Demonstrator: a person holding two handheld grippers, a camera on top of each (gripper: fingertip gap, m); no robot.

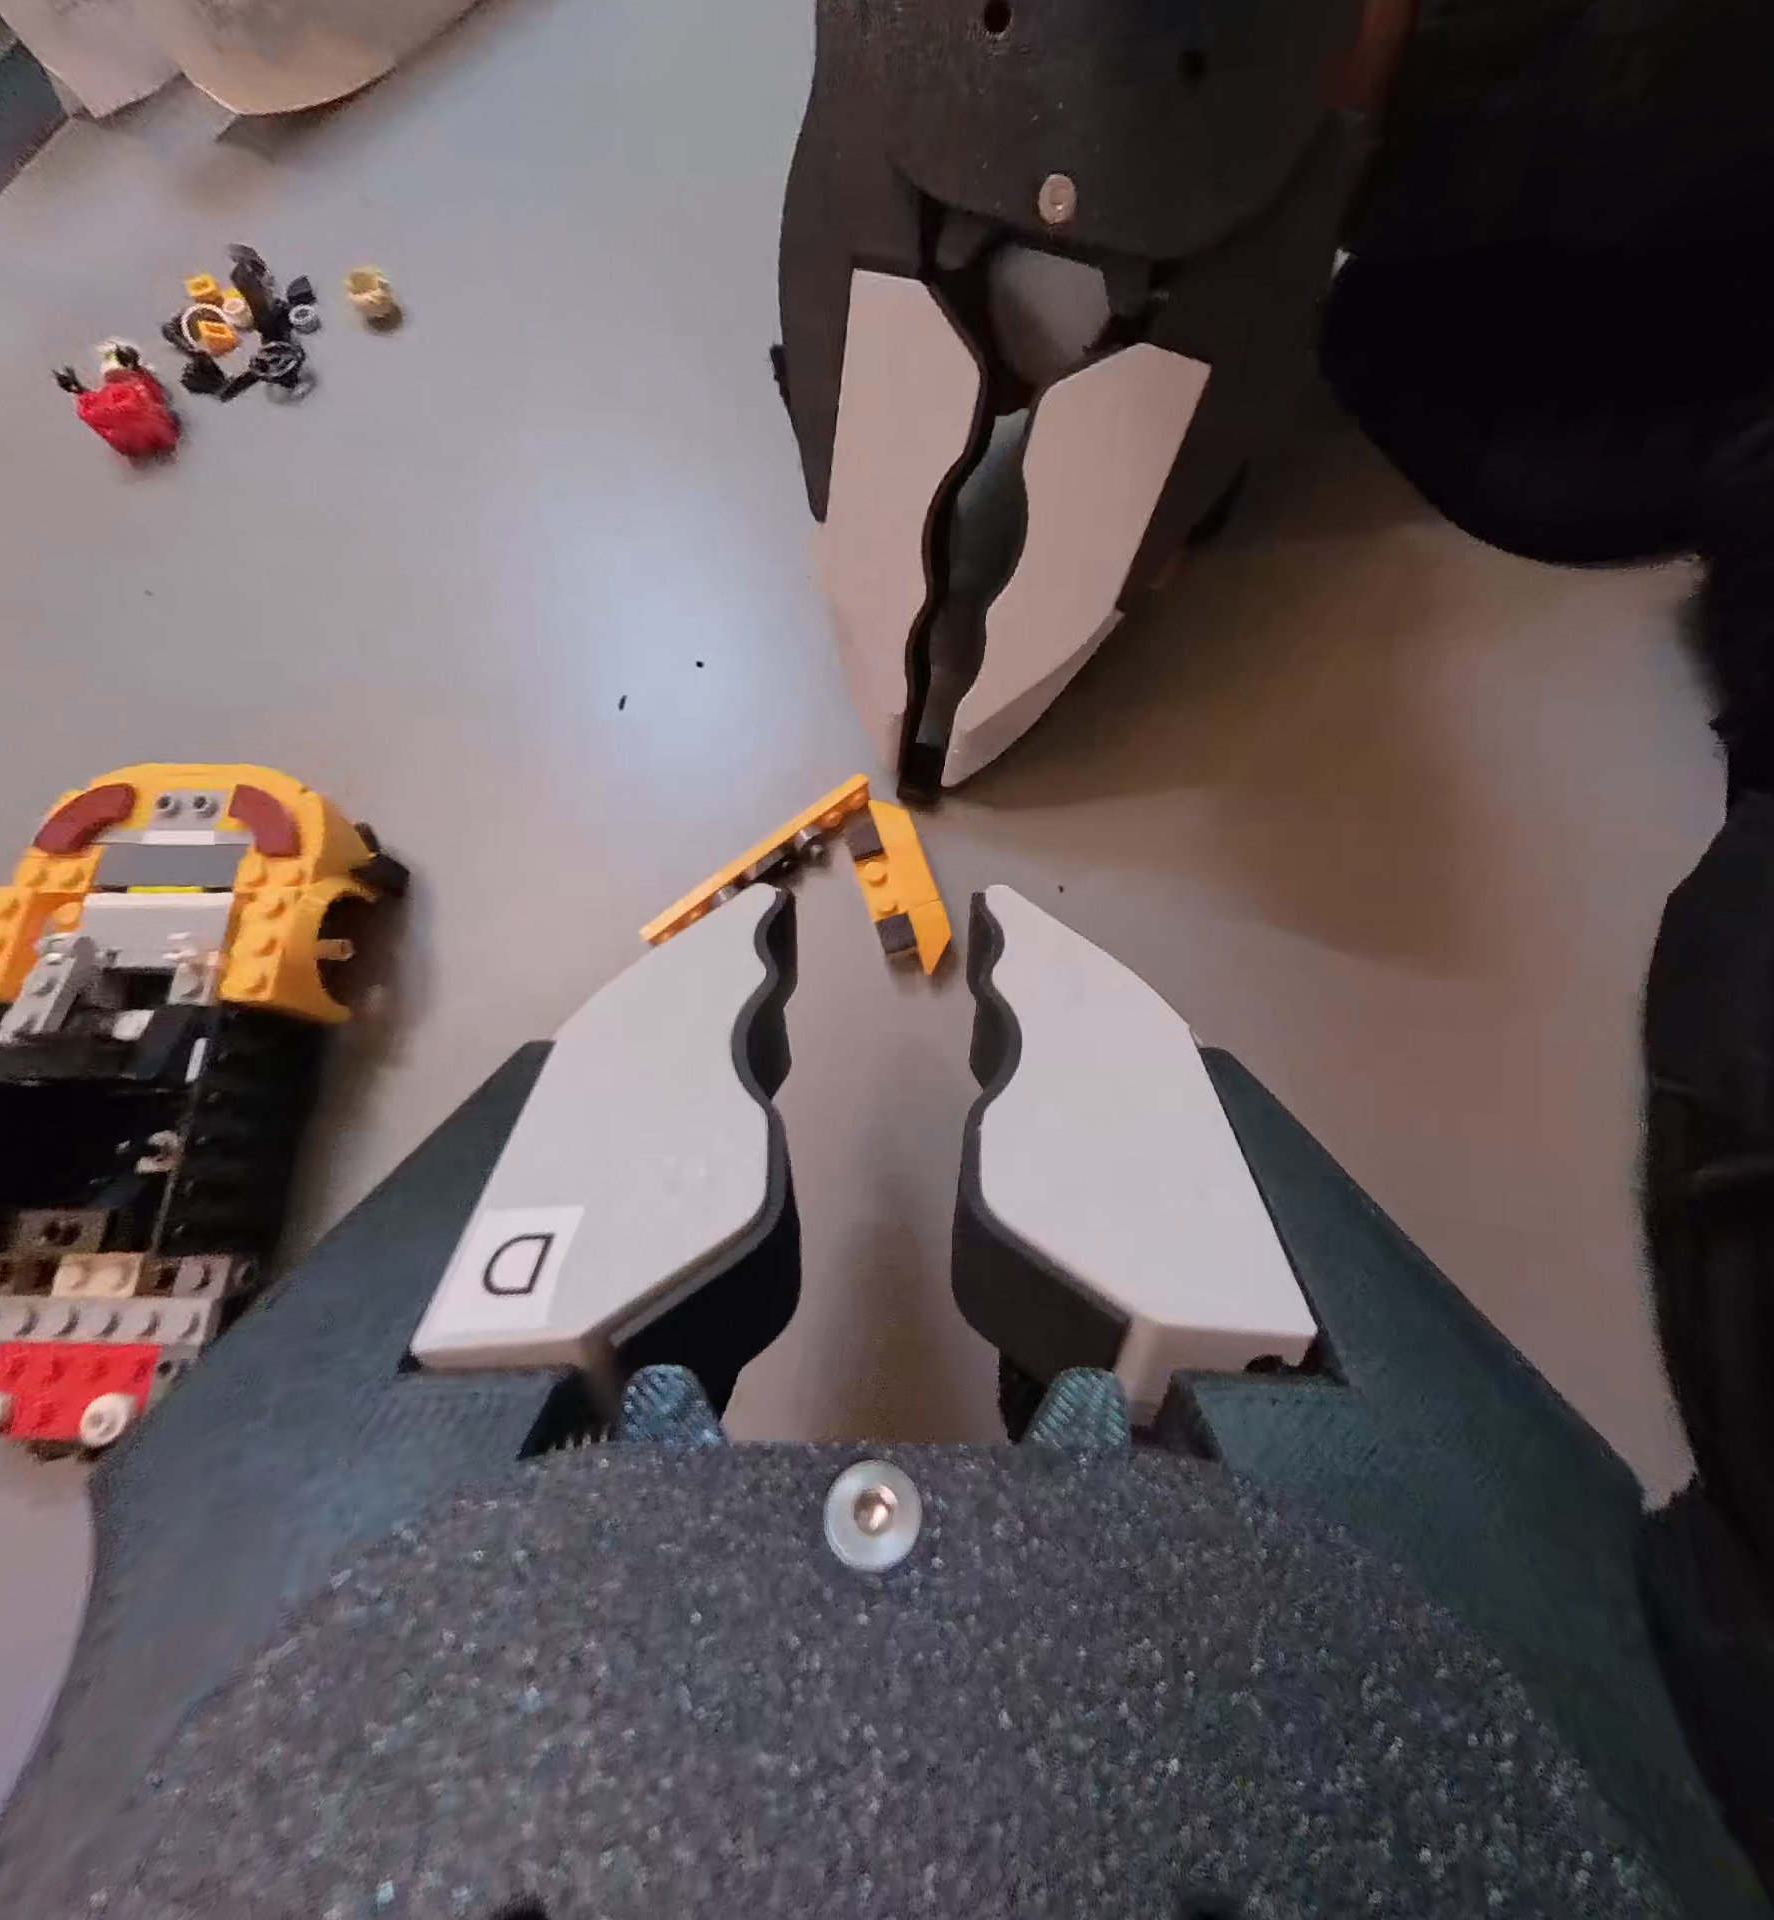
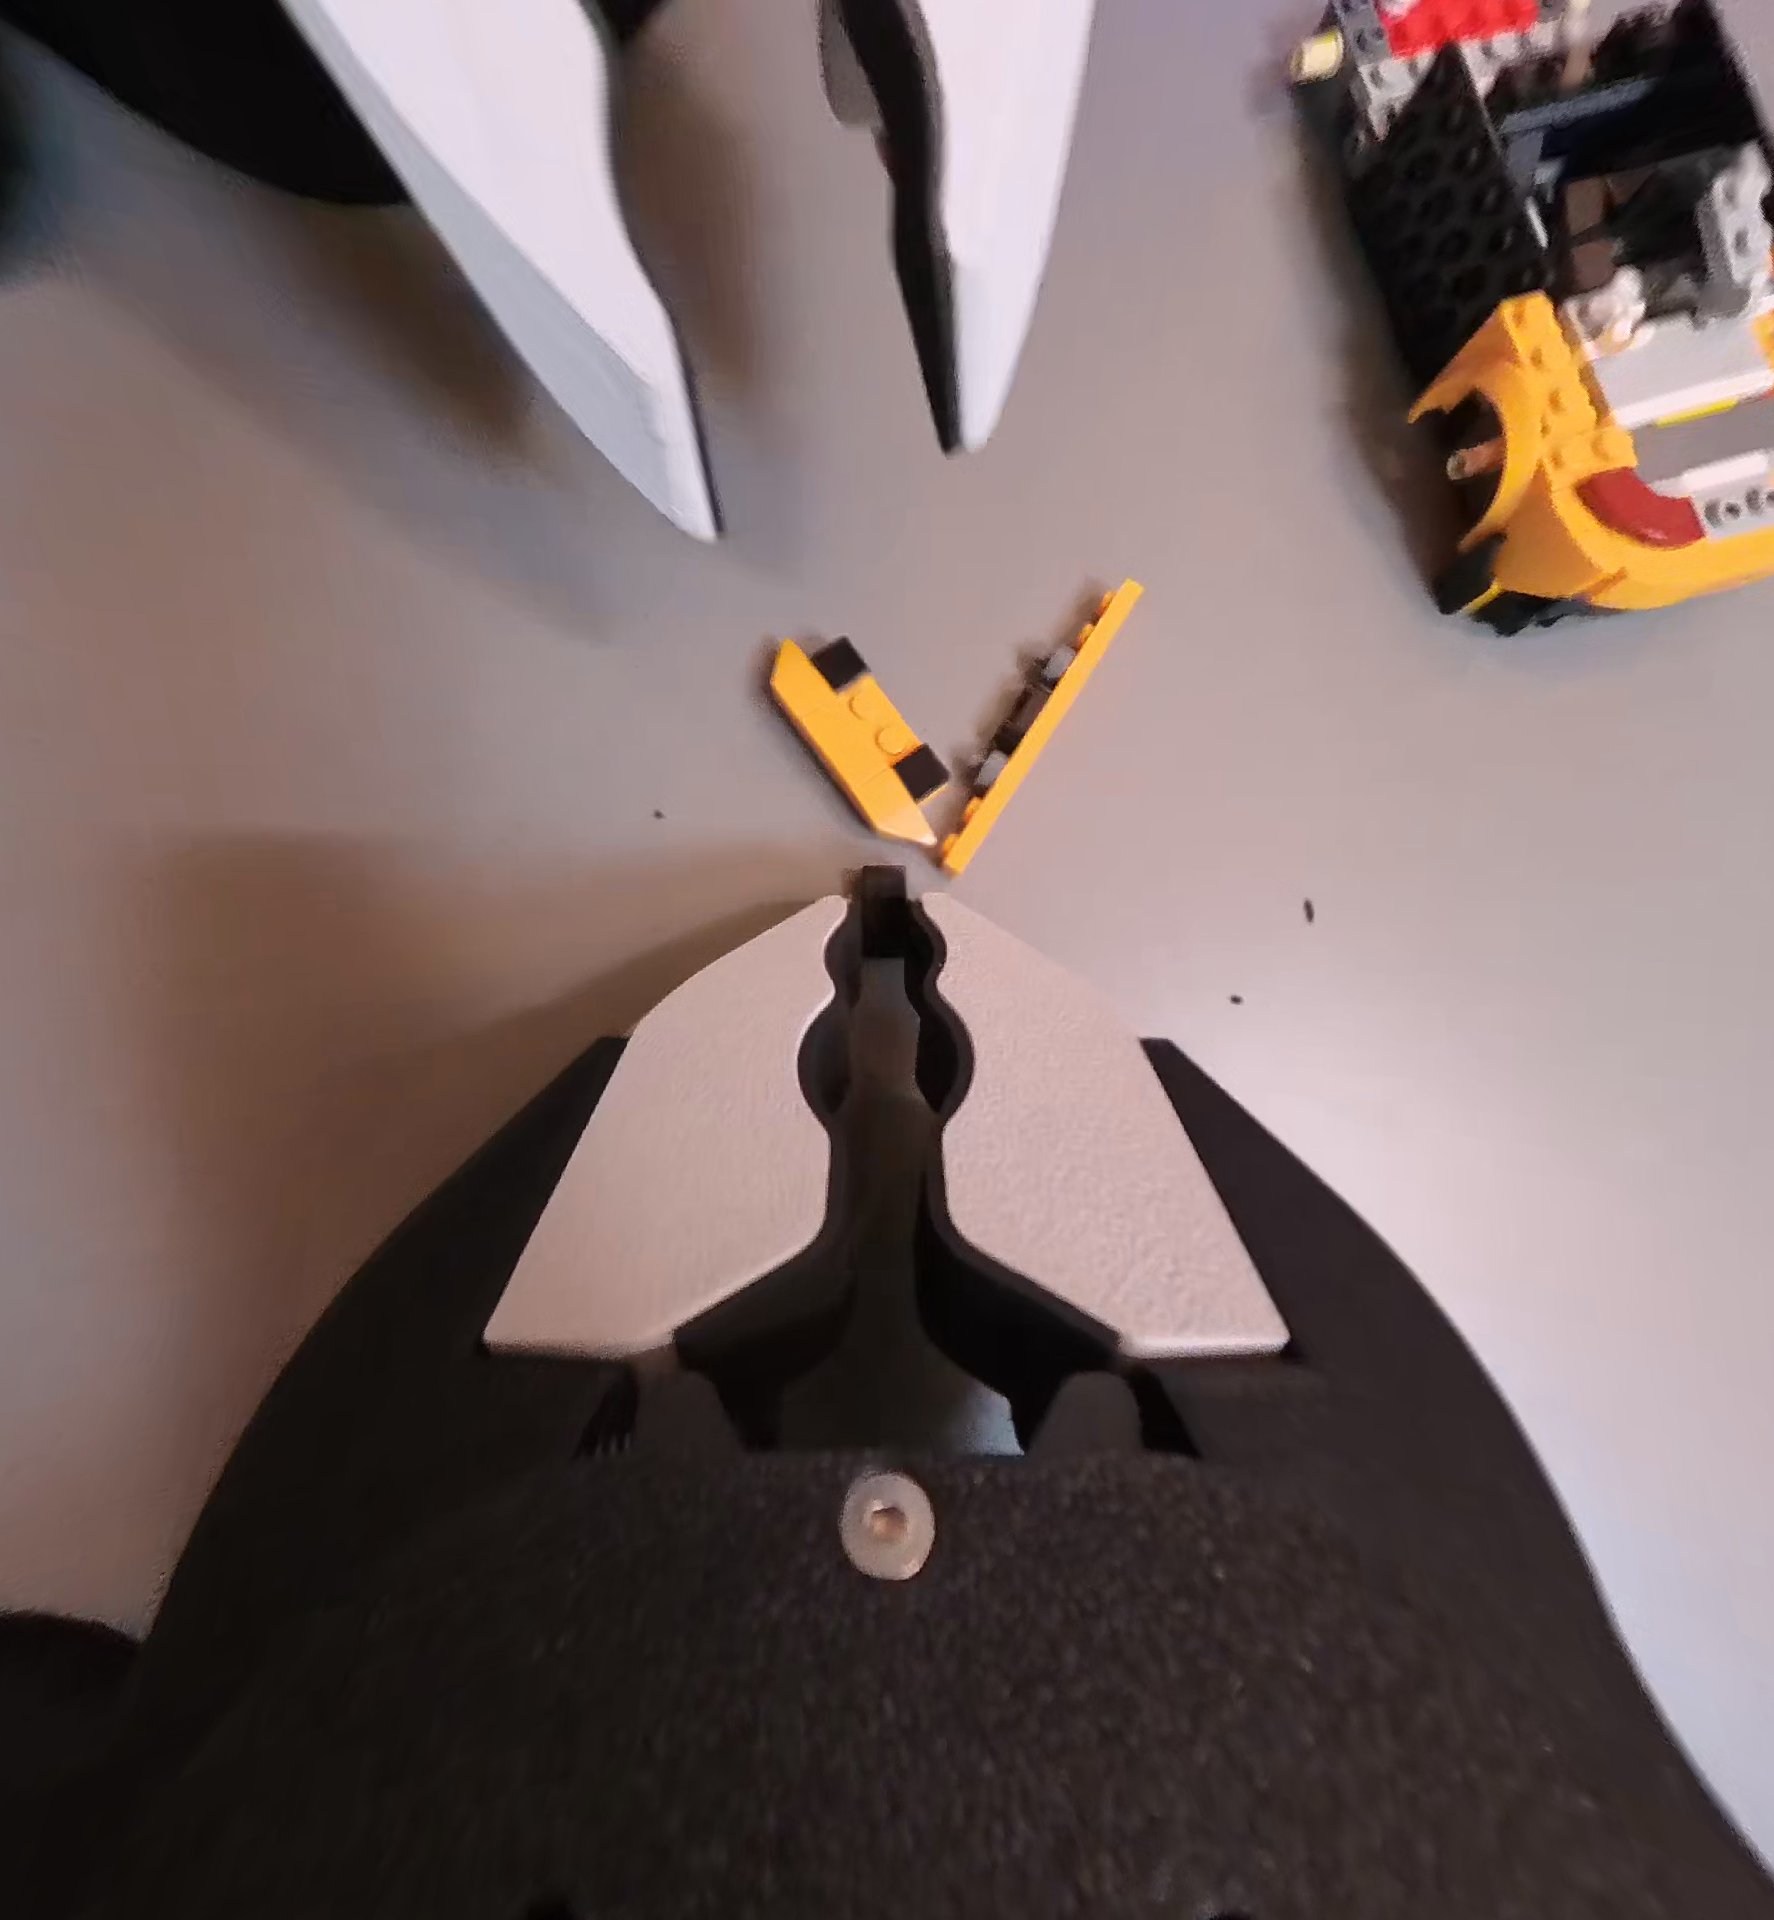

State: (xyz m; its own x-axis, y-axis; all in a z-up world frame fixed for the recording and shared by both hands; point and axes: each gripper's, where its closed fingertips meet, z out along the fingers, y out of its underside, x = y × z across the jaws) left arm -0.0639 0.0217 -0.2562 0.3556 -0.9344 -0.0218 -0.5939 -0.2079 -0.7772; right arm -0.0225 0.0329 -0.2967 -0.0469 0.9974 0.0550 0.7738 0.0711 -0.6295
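My left gripper (image 1: 883, 914) is open above the grey table (image 1: 550, 582). Just ahead of its fingertips lie two yellow brick pieces in a V. One is a long thin yellow plate (image 1: 758, 862) with small grey and black parts on it. The other is a short yellow piece with two black tiles (image 1: 898, 883). Neither pad touches them. My right gripper (image 2: 885, 904) is shut on a small black brick (image 2: 883, 888) at its tips, close to the point of the V. That plate (image 2: 1054, 717) and short piece (image 2: 852, 727) lie before it. The right gripper (image 1: 924, 774) shows opposite, and the left gripper (image 2: 831, 478) shows open.
A half-built yellow, black and red brick car (image 1: 135, 987) stands at the left, and shows in the right wrist view (image 2: 1610, 364). A pile of small loose parts (image 1: 239, 322), a red piece (image 1: 124, 410) and a tan piece (image 1: 374, 296) lie far left. Dark cloth (image 1: 1693, 416) fills the right edge. The gap from one gripper's tips to the other's is roughly 7 cm.
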